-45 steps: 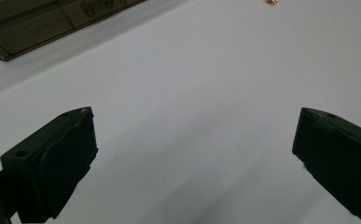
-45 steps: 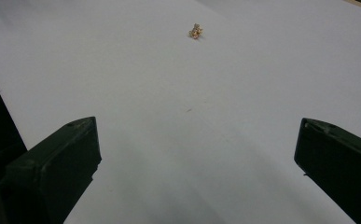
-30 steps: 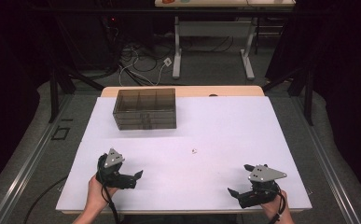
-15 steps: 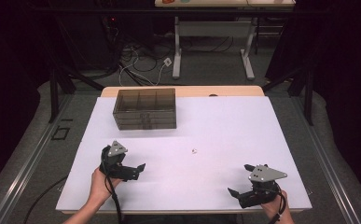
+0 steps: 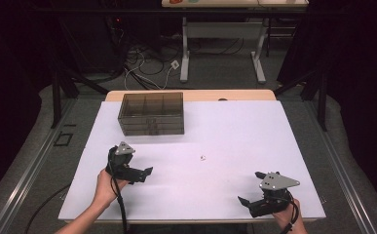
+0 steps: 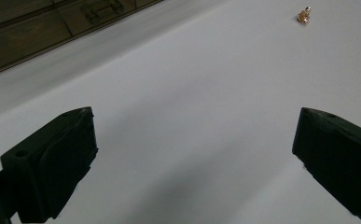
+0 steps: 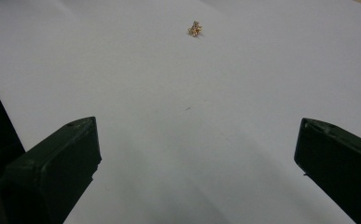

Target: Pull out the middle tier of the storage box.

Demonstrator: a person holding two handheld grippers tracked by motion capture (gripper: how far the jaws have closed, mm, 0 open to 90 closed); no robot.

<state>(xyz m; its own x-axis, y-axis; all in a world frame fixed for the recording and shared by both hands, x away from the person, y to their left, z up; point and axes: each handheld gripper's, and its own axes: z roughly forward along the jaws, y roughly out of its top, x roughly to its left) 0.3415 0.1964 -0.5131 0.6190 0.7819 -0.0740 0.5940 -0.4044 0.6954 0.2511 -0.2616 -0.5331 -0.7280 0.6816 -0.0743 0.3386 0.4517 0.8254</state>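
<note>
A tiny gold trinket (image 5: 202, 157) lies alone on the white table top (image 5: 235, 131), near its middle. It sits far ahead to the upper right in the left gripper view (image 6: 303, 15) and ahead near the top in the right gripper view (image 7: 195, 29). My left gripper (image 5: 144, 174) is at the table's left, open, jaws pointing right with nothing between them (image 6: 194, 154). At the front right, my right gripper (image 5: 248, 186) is open and empty too (image 7: 197, 158), its jaws aimed left toward the trinket. Both are well short of it.
A dark see-through compartment box (image 5: 151, 113) stands at the back left of the table, also seen at the upper left in the left gripper view (image 6: 38, 23). Cables and desk legs lie on the floor beyond the table's far edge.
My left gripper has moved away from the front edge, forward and slightly right across the table. The right gripper and the trinket have stayed where they were.
</note>
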